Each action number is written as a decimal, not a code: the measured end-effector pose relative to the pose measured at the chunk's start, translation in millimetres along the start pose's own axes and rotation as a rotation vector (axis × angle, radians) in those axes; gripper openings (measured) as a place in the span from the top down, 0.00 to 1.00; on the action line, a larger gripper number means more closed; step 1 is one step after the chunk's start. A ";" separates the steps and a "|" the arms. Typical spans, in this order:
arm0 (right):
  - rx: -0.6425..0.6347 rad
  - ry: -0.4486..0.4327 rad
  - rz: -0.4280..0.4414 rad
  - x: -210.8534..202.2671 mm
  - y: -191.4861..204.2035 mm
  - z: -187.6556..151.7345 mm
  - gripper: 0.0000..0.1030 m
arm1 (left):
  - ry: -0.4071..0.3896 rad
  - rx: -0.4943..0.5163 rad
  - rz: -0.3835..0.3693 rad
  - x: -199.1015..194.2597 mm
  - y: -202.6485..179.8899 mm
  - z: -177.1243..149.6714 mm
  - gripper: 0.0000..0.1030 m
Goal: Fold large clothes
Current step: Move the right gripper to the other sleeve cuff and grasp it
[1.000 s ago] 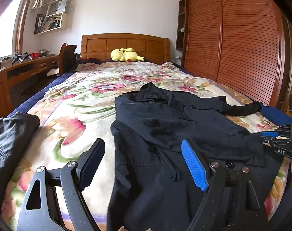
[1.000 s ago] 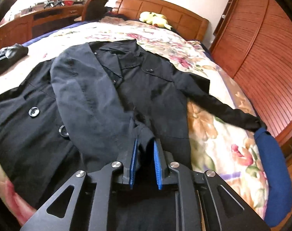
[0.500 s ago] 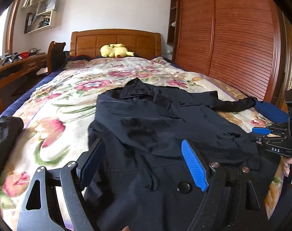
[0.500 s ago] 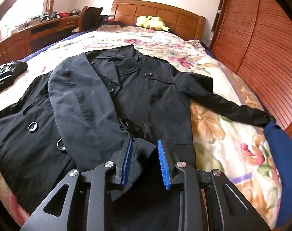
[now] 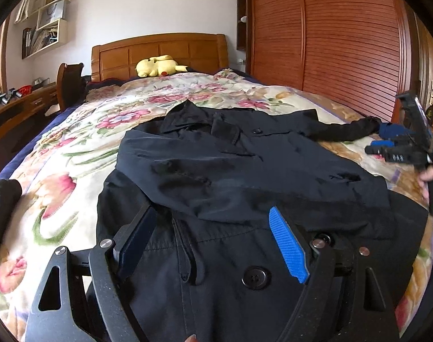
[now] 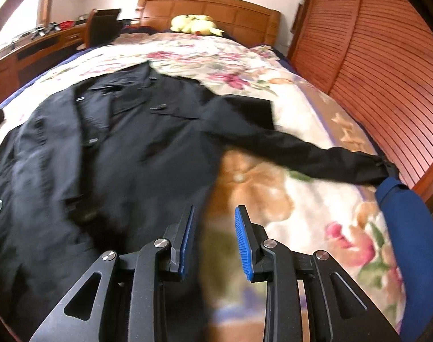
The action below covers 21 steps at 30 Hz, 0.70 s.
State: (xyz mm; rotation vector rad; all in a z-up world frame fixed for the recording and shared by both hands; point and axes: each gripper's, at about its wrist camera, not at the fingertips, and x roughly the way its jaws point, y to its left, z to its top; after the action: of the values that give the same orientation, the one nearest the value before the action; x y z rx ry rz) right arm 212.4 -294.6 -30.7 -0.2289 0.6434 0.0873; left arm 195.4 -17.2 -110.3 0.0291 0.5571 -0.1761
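Note:
A black double-breasted coat (image 5: 245,176) lies front-up on the floral bedspread (image 5: 82,148). Its left sleeve is folded across the chest; its right sleeve (image 6: 310,156) stretches out toward the wardrobe side. My left gripper (image 5: 213,228) is open and empty, low over the coat's lower front near a button (image 5: 255,278). My right gripper (image 6: 213,225) is open and empty, over the coat's right edge and the bedspread (image 6: 273,199). It also shows in the left wrist view (image 5: 387,149) at the far right, beyond the sleeve cuff.
A yellow plush toy (image 5: 159,67) lies at the wooden headboard (image 5: 159,51). A slatted wooden wardrobe (image 5: 345,45) runs along the right. A desk (image 5: 19,108) and chair (image 5: 69,82) stand left. A blue cloth (image 6: 402,216) lies by the cuff. Another dark garment (image 5: 1,199) is at the left edge.
My right gripper opened, let go of the folded sleeve on the coat's front, and swung right toward the outstretched sleeve. My left gripper moved right, over the coat's lower front.

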 end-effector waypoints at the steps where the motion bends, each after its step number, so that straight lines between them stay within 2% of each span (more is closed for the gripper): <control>1: 0.011 0.003 -0.011 6.0 -8.4 3.8 0.72 | 0.003 -0.002 0.001 1.3 0.4 -0.3 0.20; 12: 0.116 0.041 -0.128 67.3 -87.2 47.1 0.71 | 0.048 0.001 0.007 15.5 0.2 -1.5 0.20; 16: 0.197 0.066 -0.119 94.0 -104.5 55.8 0.54 | 0.062 0.015 0.009 19.3 -1.6 -1.2 0.20; 21: 0.295 0.095 -0.103 123.4 -120.3 56.1 0.46 | 0.075 0.010 0.000 21.9 -0.1 -1.0 0.20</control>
State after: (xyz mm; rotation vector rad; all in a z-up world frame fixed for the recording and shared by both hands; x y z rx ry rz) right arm 361.8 -396.9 -39.4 0.0186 0.7286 -0.1181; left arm 213.2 -20.7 -122.8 0.0458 0.6309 -0.1785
